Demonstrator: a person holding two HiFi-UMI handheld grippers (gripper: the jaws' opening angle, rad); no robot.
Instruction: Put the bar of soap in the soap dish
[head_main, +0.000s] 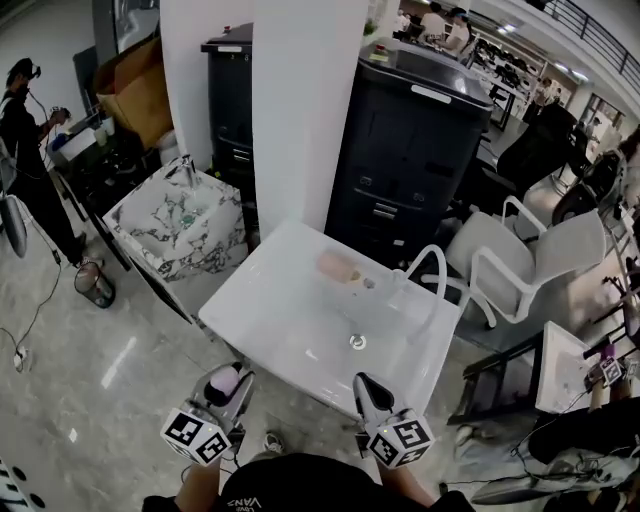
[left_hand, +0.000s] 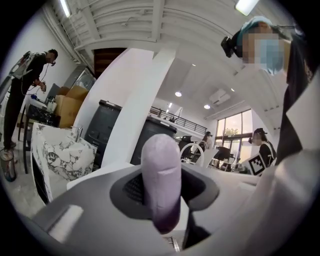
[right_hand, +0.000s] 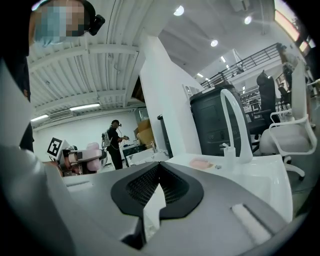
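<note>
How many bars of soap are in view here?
1. The lavender soap is gripped in the left gripper, just in front of the white sink. The pink dish at the sink's back looks empty; no other soap shows.

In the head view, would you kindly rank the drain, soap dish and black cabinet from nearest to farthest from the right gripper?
1. Drain, just ahead of the right gripper.
2. Soap dish, on the far ledge.
3. Black cabinet, behind the sink.

Soap dish (head_main: 338, 266) on sink (head_main: 270, 305) rear, left of faucet (head_main: 430, 248).
</note>
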